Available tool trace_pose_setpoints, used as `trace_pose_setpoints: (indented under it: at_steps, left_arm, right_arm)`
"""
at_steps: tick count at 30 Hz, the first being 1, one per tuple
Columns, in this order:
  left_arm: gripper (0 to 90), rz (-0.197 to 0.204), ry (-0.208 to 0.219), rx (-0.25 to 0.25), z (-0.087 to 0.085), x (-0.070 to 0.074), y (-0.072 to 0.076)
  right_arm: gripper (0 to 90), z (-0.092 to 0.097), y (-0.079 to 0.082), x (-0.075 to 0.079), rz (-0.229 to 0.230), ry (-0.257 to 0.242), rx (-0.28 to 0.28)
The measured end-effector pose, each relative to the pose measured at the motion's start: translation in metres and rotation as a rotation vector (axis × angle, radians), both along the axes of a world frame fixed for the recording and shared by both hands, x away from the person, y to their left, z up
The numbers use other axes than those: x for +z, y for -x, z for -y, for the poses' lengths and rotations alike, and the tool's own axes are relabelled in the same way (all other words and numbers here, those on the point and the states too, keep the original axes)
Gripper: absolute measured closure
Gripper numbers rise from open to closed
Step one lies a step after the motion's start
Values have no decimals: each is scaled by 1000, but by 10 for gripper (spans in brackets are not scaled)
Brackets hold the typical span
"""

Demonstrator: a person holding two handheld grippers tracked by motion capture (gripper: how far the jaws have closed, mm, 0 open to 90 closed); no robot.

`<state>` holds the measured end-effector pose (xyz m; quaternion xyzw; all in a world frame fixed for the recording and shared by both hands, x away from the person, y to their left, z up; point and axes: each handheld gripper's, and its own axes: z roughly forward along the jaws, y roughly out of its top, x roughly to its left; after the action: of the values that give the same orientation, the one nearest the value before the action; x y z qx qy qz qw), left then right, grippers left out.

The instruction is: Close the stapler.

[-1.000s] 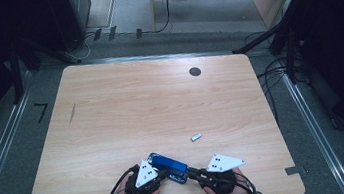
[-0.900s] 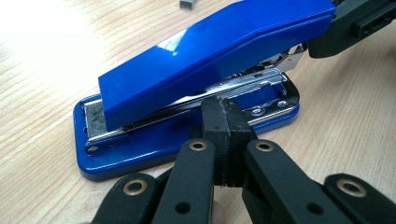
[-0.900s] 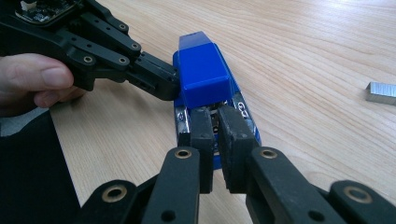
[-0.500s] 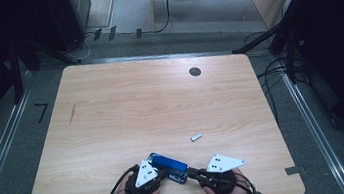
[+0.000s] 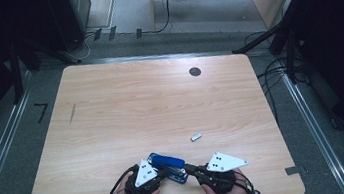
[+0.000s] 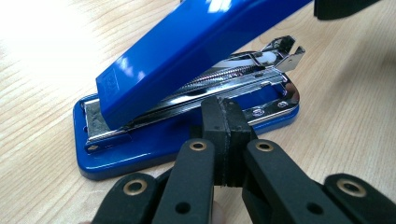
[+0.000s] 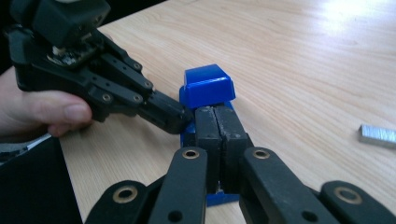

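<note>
High view first: a blue stapler [image 5: 168, 166] is lying near the middle of the table's [image 5: 161, 103] near edge, its top arm lifting open at an angle above the chrome staple channel and the blue base. Left tongs [image 5: 155, 170] are coming at it from one side, pressed together with nothing between them, their tips sitting against the edge of the stapler's base in the left gripper view. Right tongs [image 5: 193, 169] are meeting it from the opposite end, likewise pressed together on nothing, tips resting at the stapler's blue end in the right gripper view. A person's hands are gripping both tools right at the near edge. A small strip of staples [image 5: 196, 136] is lying on the bare wood just beyond, toward the right edge. A dark round grommet [image 5: 195, 72] is sitting near the far edge.
</note>
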<state>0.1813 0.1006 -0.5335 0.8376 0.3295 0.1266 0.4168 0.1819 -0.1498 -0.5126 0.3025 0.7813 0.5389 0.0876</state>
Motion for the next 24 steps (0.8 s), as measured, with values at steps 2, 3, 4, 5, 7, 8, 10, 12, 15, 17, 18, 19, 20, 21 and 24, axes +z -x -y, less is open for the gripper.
trace_pose_setpoints:
  at_steps: [2,3,4,5,7,8,10,12,15,17,18,19,20,21,24]
  left_arm:
    - [900,1,-1,0,0,0,0]
    - [900,1,-1,0,0,0,0]
    - [900,0,0,0,0,0,0]
    - [900,0,0,0,0,0,0]
    - [900,0,0,1,0,0,0]
    - [900,0,1,1,0,0,0]
    - [900,1,3,3,0,0,0]
    - [900,1,1,3,0,0,0]
    - [900,1,0,2,0,0,0]
    - [900,2,-1,2,1,0,0]
    - [900,4,-3,1,1,0,0]
    - [900,4,-3,1,1,0,0]
    - [900,4,-1,1,1,0,0]
    - [900,4,-1,1,1,0,0]
    - [900,6,-3,1,1,0,0]
  right_arm:
    - [900,-1,0,3,8,-7,-1]
    - [900,-1,0,3,8,-7,-1]
    - [900,-3,-1,5,22,-12,2]
    - [900,-4,-2,7,26,-15,1]
    - [900,-5,-2,8,29,-17,2]
    - [900,-6,-4,10,35,-24,2]
    - [900,-7,-6,11,40,-33,-3]
    - [900,-7,-7,12,36,-38,-5]
    - [900,-8,-8,13,40,-44,0]
    - [900,-10,-8,15,43,-47,3]
    - [900,-11,-9,16,44,-53,9]
    - [900,-12,-9,17,42,-57,9]
    - [900,-12,-10,17,47,-58,9]
    - [900,-12,-10,17,47,-58,9]
    - [900,-15,-10,20,50,-61,8]
